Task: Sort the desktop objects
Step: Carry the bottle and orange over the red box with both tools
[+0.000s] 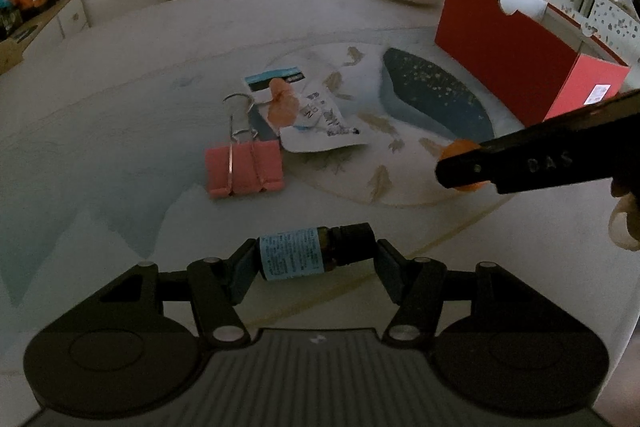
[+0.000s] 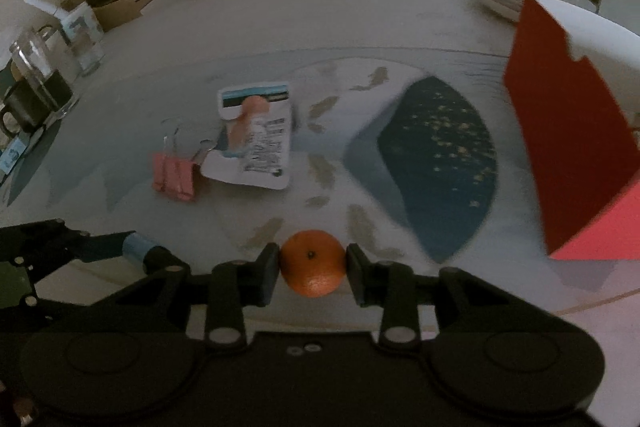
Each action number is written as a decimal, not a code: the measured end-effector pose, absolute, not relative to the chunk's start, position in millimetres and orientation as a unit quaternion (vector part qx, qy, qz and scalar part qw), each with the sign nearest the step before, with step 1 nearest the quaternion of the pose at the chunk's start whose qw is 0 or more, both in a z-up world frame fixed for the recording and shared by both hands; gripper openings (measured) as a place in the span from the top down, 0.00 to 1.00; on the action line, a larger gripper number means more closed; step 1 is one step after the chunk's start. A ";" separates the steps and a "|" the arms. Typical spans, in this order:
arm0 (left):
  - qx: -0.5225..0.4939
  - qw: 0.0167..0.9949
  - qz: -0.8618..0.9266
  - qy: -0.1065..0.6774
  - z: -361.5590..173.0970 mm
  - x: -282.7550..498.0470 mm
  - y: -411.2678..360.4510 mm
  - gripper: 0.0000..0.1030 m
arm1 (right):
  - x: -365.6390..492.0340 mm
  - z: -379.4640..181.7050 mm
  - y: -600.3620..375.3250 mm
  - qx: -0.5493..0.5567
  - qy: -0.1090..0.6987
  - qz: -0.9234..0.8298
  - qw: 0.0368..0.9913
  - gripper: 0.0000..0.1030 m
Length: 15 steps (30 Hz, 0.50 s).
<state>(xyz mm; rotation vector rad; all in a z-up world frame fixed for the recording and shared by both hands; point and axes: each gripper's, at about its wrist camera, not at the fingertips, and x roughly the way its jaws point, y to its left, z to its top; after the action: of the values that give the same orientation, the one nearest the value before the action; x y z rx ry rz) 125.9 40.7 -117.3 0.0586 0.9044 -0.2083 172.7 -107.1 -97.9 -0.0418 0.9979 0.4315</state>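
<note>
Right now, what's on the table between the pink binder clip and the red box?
In the left wrist view: a white blister pack holding an orange item, touching the pink binder clip; then bare patterned table up to the red box.

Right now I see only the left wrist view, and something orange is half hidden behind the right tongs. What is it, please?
Observer: A small orange fruit, a tangerine by its look. The right wrist view shows it whole.
Operator: Do the tongs grip it, or is it only near them?
Observer: The right tongs grip it, with one pad pressing each side of the fruit.
Operator: Does anything stand further left on the table, outside my picture?
Observer: Yes, a glass jug and a drinking glass stand near the left edge of the table.
</note>
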 end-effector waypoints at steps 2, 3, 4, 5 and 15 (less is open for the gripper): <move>0.029 0.895 -0.101 0.434 -115.3 126.6 37.1 0.40 | 171.3 -96.6 -114.4 -0.019 0.473 0.203 0.857 0.66; 0.030 0.895 -0.102 0.434 -114.2 127.0 34.8 0.40 | 171.0 -96.2 -118.7 -0.017 0.473 0.202 0.857 0.66; 0.030 0.895 -0.103 0.433 -113.1 127.6 32.4 0.40 | 170.7 -95.9 -122.1 -0.017 0.473 0.201 0.858 0.66; 0.030 0.895 -0.104 0.433 -111.6 128.4 29.9 0.40 | 170.6 -95.9 -125.7 -0.017 0.473 0.200 0.858 0.66; 0.030 0.894 -0.123 0.430 -100.0 136.8 -5.0 0.40 | 168.7 -90.6 -160.0 -0.012 0.470 0.192 0.861 0.66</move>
<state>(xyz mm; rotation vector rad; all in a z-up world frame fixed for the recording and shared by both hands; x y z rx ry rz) 136.8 -5.0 -100.0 0.0618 0.8920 -0.2551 168.7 -160.0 -90.6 -0.0257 0.9860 0.4026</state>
